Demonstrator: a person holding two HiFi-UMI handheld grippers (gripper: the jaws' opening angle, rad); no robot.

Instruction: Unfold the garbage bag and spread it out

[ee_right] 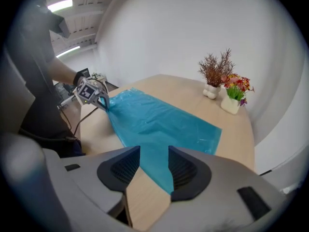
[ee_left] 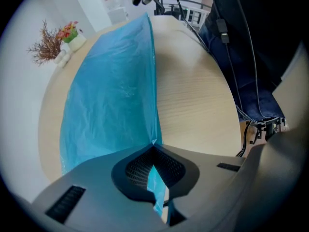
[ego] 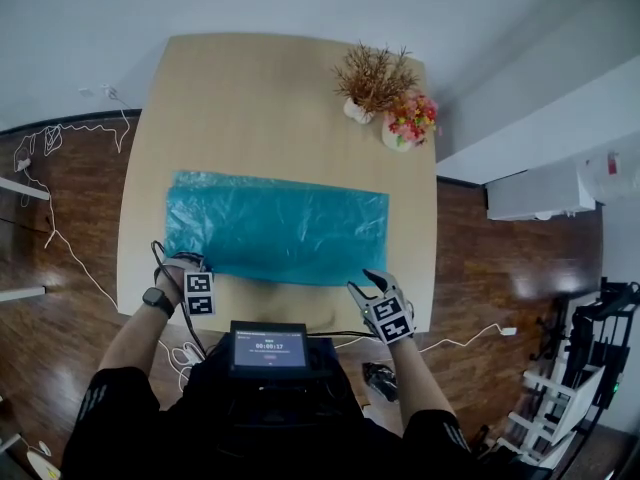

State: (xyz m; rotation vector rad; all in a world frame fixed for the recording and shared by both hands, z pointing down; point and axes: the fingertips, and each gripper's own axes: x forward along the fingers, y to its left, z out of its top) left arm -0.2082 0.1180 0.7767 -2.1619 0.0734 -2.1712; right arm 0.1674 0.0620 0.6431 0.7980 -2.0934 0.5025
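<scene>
Garbage bag (ego: 275, 226), teal see-through plastic, lies flat and spread across the light wood table (ego: 260, 98), long side running left to right between the two grippers and away from both. A few soft creases, no folds that I can see.

Left gripper (ego: 186, 264) points down at the bag's near left corner. In the left gripper view its jaws (ee_left: 153, 151) are closed tight on that corner, with a strip of teal film squeezed between the dark pads. The rest of the bag (ee_left: 111, 95) stretches straight out ahead of it.

Right gripper (ego: 362, 282) sits just beside the bag's near right corner, tilted down and toward it. In the right gripper view the jaws (ee_right: 154, 153) stand wide apart and clamp nothing. The bag's corner (ee_right: 159, 122) and bare table show through the gap. I cannot tell whether the tips touch the film. The left gripper (ee_right: 104, 105) shows well ahead and to the left in that view, at the bag's far end.

A dried-plant vase (ego: 372, 78) and a flower pot (ego: 410, 123) stand touching on the table beyond the bag, well ahead of the right gripper. A small screen (ego: 268, 348) sits behind and between the grippers, at the person's chest. A watch (ego: 155, 300) is on the wrist behind the left gripper. White cables (ego: 60, 168) lie on the dark floor, out to the left of the left gripper.
</scene>
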